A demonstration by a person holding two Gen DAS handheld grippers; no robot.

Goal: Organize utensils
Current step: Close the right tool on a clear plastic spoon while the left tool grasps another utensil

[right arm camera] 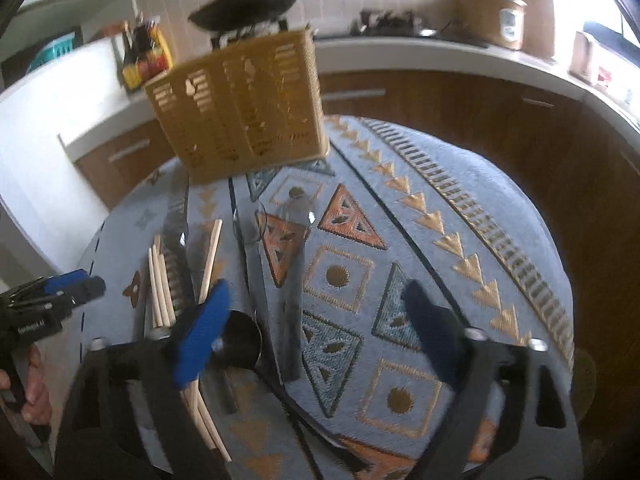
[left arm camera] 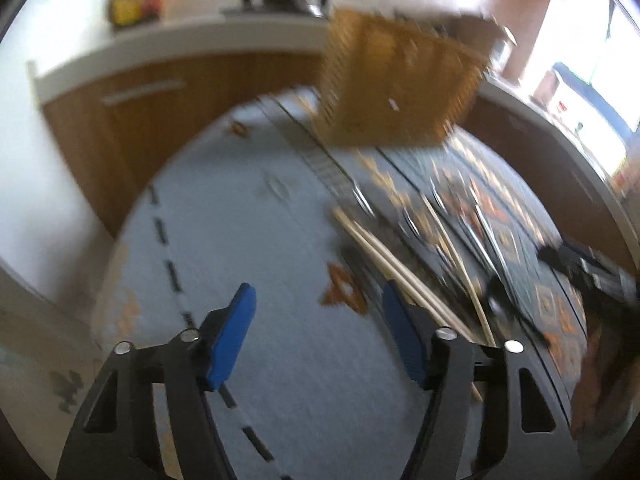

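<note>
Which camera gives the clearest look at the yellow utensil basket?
The right wrist view: the yellow utensil basket stands whole at the far side of the table, its slotted front readable. The left wrist view shows it too, but heavily smeared by motion blur.

Both grippers: black slotted frames, silver screw heads, flat blue fingers [left arm camera: 234, 336].

Chopsticks [right arm camera: 160, 280] on tablecloth [right arm camera: 460, 216], basket [right arm camera: 240, 112] behind

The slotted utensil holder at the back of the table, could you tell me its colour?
Mustard yellow utensil holder, clearest in the right wrist view.
</note>
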